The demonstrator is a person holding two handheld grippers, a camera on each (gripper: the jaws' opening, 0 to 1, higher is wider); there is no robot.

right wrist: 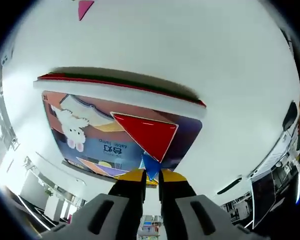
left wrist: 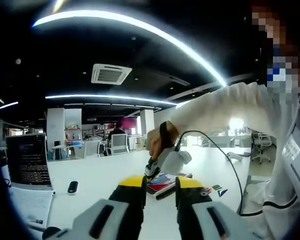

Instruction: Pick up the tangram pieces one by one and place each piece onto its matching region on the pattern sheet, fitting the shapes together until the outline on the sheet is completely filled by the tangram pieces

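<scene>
Right gripper (right wrist: 151,175), jaws pinching 1 blue piece (right wrist: 150,167), is lowering it beside the red triangle (right wrist: 149,134) on the pattern sheet (right wrist: 90,142); left gripper (left wrist: 159,192) jaws are idling parted; seating next.

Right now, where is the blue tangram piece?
In the right gripper view, the blue piece sits pinched between the right gripper jaws, just below the red triangle on the pattern sheet.

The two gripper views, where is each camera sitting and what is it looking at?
Left gripper view: rides on the left tongs, facing level across the white table at the person's hand on the other gripper, sleeve showing.
Right gripper view: rides on the right tongs, facing the pattern sheet with a red triangle on it, gripping a blue piece.
Both share the table and pattern sheet.
</scene>
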